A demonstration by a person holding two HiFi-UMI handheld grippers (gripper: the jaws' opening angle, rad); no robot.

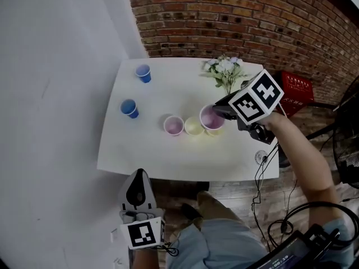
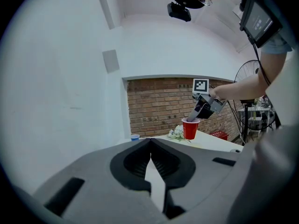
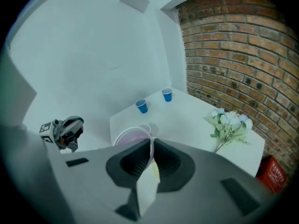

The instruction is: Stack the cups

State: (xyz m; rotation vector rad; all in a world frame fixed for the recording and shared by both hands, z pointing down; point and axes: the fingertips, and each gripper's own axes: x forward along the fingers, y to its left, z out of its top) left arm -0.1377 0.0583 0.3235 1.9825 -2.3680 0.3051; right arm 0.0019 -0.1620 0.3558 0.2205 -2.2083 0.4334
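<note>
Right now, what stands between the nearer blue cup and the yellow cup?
One upright pink cup stands between the nearer blue cup and the yellow cup; the head view shows it.

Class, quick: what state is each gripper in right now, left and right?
Left gripper: jaws shut, holding nothing.
Right gripper: jaws shut on the rim of the red cup.

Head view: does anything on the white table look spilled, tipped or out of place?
Nothing stands out: the blue plastic cups, pink plastic cup and yellow plastic cup stand upright; the right gripper holds a red plastic cup by its rim.
</note>
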